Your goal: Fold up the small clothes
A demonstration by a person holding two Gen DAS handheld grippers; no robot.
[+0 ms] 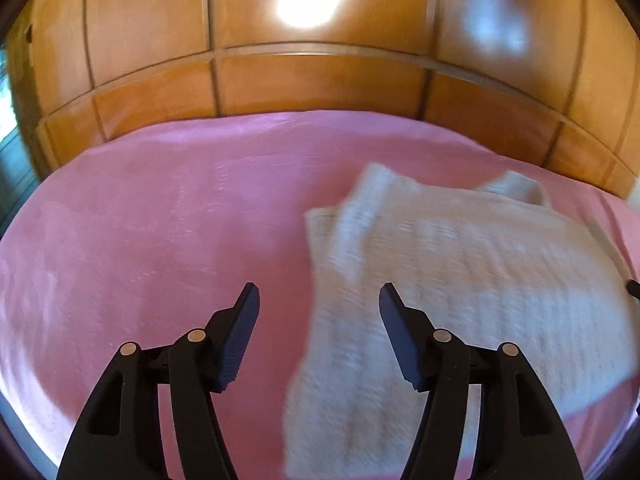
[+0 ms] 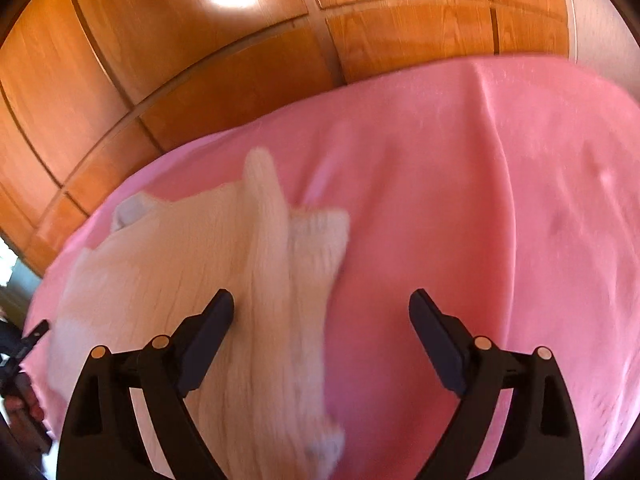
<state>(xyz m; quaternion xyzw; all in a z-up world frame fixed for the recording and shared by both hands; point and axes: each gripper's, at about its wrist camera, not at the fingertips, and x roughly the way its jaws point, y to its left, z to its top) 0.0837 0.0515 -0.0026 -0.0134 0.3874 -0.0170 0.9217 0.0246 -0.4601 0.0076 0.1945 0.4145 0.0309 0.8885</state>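
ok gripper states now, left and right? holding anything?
Left gripper: open, holding nothing, above the sweater's edge.
Right gripper: open wide, holding nothing; sweater lies loose on the pink sheet.

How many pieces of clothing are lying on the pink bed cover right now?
1: a cream knitted sweater lying on the pink bed cover, ahead of both open grippers. Anything beyond the frame edges is unseen.

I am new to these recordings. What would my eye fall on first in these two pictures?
First, the cream knitted sweater, lying on the pink bedcover that fills both views. Next, the black left tongs and right tongs in the foreground, both open and holding nothing. Behind the bed stands a glossy wooden wardrobe.
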